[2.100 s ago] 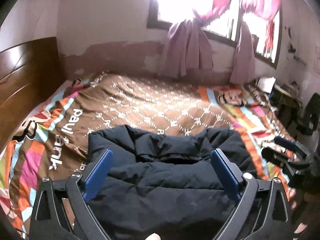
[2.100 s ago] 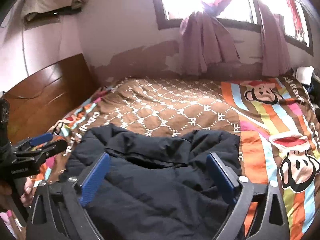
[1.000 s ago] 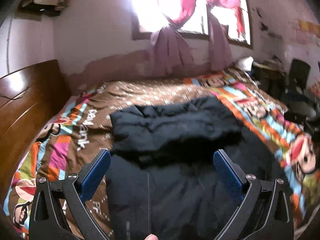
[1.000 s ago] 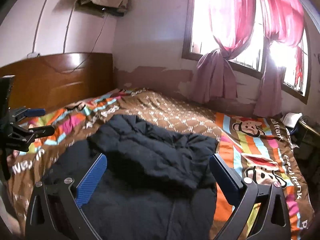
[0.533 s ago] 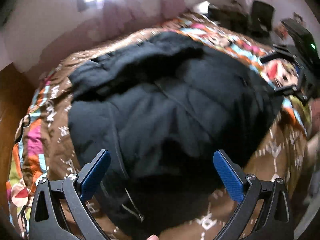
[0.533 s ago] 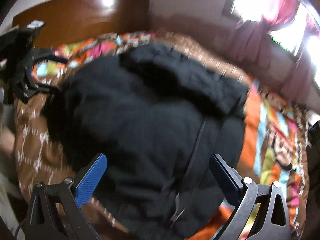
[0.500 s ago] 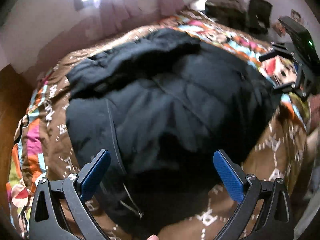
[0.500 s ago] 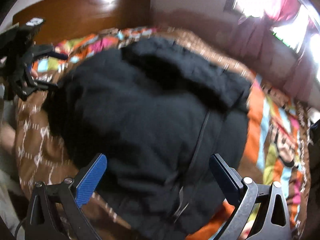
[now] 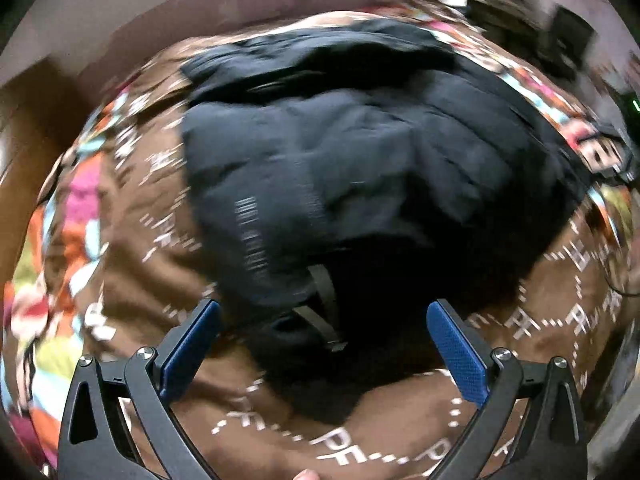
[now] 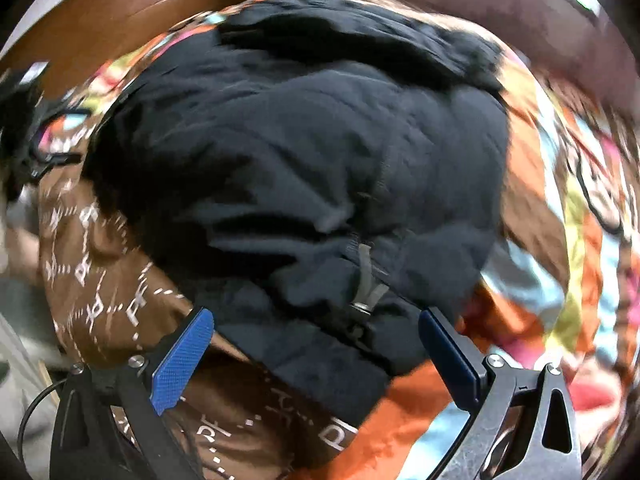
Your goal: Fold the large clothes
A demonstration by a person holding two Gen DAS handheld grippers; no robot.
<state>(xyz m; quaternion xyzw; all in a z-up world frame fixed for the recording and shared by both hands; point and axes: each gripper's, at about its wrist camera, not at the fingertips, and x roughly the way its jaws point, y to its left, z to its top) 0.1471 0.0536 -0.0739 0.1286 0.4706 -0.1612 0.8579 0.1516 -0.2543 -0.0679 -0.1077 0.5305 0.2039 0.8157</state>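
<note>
Both grippers hang over the near end of the jacket (image 9: 360,152), pointing down at it. The left gripper (image 9: 324,344) is spread wide, blue pads (image 9: 456,348) far apart, nothing between them, nothing touched; the jacket's hem sits in the gap below. The right gripper (image 10: 316,348) is just as wide, pads (image 10: 182,360) clear of the cloth, gripping nothing, with the jacket's bottom edge and zipper pull (image 10: 366,280) between the fingers from its view.

The jacket is black, puffy and quilted, lying on the bed cover (image 9: 132,280) with its front up. Its far end is bunched into a thick dark roll, hood or collar, I cannot tell which. The zipper line runs down the middle toward the near hem, where a grey strap (image 9: 324,300) shows at the opening. The body is rumpled, with soft folds across it, not flat.

The cover under the jacket is brown with white letter patterns, turning to orange and bright cartoon stripes on the jacket's right side. Beyond the jacket's far left end there is a wooden headboard (image 10: 132,12). Both views are blurred, so fine detail is lost.
</note>
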